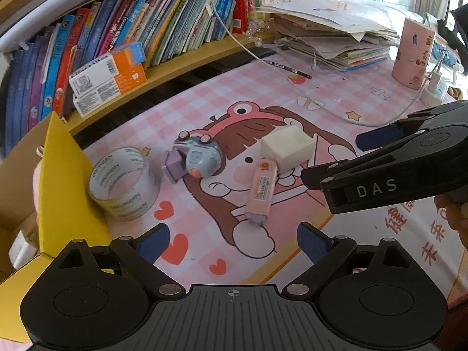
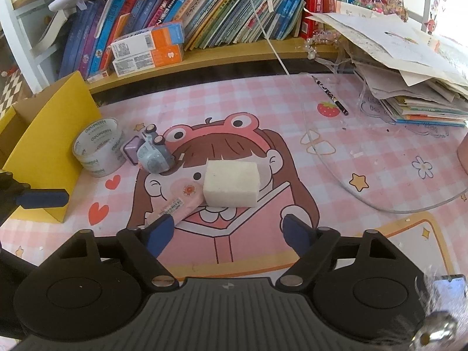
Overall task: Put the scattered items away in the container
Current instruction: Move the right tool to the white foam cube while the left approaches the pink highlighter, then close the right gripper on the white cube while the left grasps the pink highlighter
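Note:
On the pink cartoon mat lie a clear tape roll (image 1: 124, 182) (image 2: 98, 149), a blue-grey toy car (image 1: 199, 158) (image 2: 153, 153) against a small purple block (image 1: 174, 165) (image 2: 130, 146), a white sponge (image 1: 288, 149) (image 2: 231, 185) and a pink correction tape (image 1: 259, 194) (image 2: 175, 204). The yellow cardboard box (image 1: 64, 181) (image 2: 49, 122) stands at the left, touching the tape roll. My left gripper (image 1: 233, 242) is open and empty, just short of the correction tape. My right gripper (image 2: 228, 231) (image 1: 330, 160) is open and empty, facing the sponge.
A shelf of books (image 2: 163, 8) with two orange-and-white cartons (image 1: 108, 82) runs along the back. A paper pile (image 2: 409, 67), a pen (image 2: 330, 95), a white cable (image 1: 321, 105), a pink cup (image 1: 412, 55) and a charger (image 1: 435, 86) sit at the right.

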`<state>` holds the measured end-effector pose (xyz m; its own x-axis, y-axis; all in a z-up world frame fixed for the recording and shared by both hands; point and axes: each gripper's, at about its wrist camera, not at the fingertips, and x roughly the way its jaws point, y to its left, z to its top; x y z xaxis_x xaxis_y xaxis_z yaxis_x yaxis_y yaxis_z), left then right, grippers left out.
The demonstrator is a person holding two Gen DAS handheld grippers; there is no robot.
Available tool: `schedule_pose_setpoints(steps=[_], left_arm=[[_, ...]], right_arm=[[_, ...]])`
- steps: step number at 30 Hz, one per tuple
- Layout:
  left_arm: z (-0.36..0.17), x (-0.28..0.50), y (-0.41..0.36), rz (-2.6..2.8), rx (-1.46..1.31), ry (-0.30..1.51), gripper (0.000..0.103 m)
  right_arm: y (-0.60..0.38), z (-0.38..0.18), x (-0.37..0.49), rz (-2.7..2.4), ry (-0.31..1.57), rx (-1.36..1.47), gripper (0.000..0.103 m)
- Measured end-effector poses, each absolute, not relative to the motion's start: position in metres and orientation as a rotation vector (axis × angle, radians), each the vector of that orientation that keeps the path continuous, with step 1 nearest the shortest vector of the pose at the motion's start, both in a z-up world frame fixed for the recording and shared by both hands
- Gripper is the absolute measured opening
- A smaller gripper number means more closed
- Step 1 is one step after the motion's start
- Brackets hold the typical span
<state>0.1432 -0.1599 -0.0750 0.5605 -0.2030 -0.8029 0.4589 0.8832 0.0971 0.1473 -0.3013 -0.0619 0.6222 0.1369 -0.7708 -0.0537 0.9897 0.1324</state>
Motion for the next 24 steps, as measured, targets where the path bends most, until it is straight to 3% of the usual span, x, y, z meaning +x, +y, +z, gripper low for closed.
schedule_pose_setpoints(steps=[4,9,14,19,24], left_arm=[[-0.078,0.147,-0.161,-0.409,0.305,0.905,0.090],[-0.086,0.156,-0.164,-0.409,0.296,0.912,0.079],[-0.094,0.162,-0.175,-0.434,0.300,0.909,0.065],[-0.102,0.169,-0.179,-0.449,0.300,0.913,0.060],[-0.108,0.178,-0.180,-0.453,0.284,0.921,0.049]], right_arm=[[-0.302,-0.065,0.153,0.116,0.902,0.098,0.072],[-0.301,-0.069,0.166,0.117,0.902,0.091,0.066],[-0.301,-0.073,0.177,0.114,0.906,0.084,0.064],[-0.300,-0.077,0.186,0.125,0.918,0.092,0.063],[-0.297,-0.080,0.193,0.133,0.926,0.093,0.062]])
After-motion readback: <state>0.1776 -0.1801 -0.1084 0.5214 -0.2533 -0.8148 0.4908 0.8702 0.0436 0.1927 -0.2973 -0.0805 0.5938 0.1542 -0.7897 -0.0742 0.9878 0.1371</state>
